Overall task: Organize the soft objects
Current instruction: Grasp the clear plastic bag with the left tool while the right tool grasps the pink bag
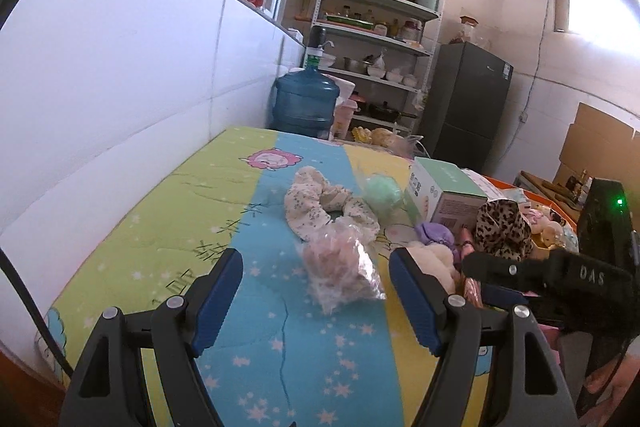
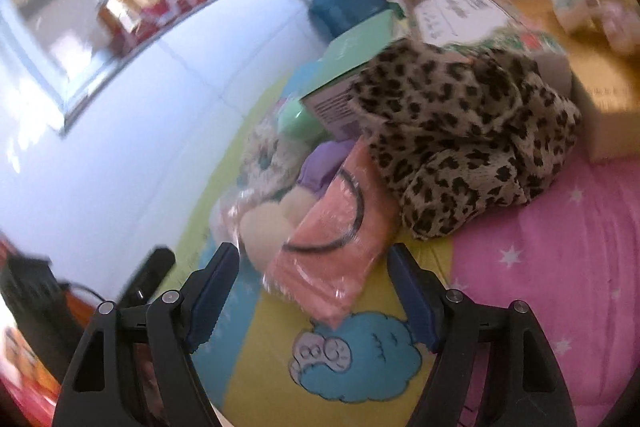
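Note:
Soft items lie on a cartoon-print mat. In the left wrist view my open, empty left gripper frames a pink puff in clear plastic. Behind it lie a floral scrunchie, a green wrapped ball, a purple item and a leopard-print scrunchie. My right gripper shows at the right. In the right wrist view my open right gripper frames a wrapped salmon cloth, beside a cream plush and the leopard-print scrunchie.
A green-and-white box stands behind the soft items. An orange-rimmed bin with small toys is at the right. A white wall borders the mat's left side. A blue water jug, shelves and a fridge stand beyond.

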Tool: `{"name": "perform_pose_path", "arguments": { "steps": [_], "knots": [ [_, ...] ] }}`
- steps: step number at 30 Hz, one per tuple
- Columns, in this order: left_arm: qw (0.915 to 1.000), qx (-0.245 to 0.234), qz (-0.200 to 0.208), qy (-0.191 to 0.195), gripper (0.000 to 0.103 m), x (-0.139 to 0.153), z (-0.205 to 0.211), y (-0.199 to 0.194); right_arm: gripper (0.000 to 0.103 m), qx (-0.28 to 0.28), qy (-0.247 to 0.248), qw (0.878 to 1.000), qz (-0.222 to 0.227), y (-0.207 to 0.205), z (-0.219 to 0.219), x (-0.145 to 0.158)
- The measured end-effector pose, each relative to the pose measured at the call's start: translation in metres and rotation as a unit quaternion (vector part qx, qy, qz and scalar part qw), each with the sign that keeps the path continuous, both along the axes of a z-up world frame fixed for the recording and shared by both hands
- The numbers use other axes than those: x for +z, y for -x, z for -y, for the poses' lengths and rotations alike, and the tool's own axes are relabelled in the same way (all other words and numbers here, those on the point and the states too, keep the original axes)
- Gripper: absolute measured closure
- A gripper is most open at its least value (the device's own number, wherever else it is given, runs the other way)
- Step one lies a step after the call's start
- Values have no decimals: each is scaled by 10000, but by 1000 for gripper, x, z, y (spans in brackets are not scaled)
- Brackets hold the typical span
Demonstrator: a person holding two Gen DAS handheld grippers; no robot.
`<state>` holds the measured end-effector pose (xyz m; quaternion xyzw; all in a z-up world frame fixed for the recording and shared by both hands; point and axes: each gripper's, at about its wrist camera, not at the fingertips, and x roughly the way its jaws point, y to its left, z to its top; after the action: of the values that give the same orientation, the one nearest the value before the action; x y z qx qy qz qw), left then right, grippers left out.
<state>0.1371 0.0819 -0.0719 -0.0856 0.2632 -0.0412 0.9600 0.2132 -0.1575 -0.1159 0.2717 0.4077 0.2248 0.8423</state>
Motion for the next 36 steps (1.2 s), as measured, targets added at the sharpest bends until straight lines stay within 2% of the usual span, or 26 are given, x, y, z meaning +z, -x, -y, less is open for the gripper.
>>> {"name": "perform_pose_path", "arguments": {
  "steps": [4,7,12,14,19,23,24,25,27,36],
  "knots": [
    [9998,-102,-149,-1,28,-1,3,-13,27,-143,4,9999,-15,-7,-1,2],
    [9994,-143,-316,-47,28,-4,6,-24,53,-183,226,9995,-81,-11,-3,0],
    [9982,-207,-569,-24,28,-12,9,-37,68,-114,215,9997,-4,-3,1,-2],
    [9975,-254,-661,-4,28,-14,12,-43,85,-15,327,9994,129,4,0,3],
    [9950,-140,-985,33,28,-23,13,-60,86,165,665,9960,578,28,-7,18],
    [9927,-113,-1168,276,28,-30,9,-68,86,167,935,9917,869,42,-8,27],
    [9920,-118,-1221,304,31,-31,9,-70,86,168,963,9912,896,44,-7,27],
    [9915,-151,-1248,349,40,-33,9,-69,86,171,962,9911,901,45,-6,26],
    [9921,-188,-1164,439,50,-33,9,-68,86,195,863,9921,893,44,-4,25],
    [9966,-53,-670,471,52,-19,7,-45,86,410,549,9913,1125,52,2,35]
  ]
}}
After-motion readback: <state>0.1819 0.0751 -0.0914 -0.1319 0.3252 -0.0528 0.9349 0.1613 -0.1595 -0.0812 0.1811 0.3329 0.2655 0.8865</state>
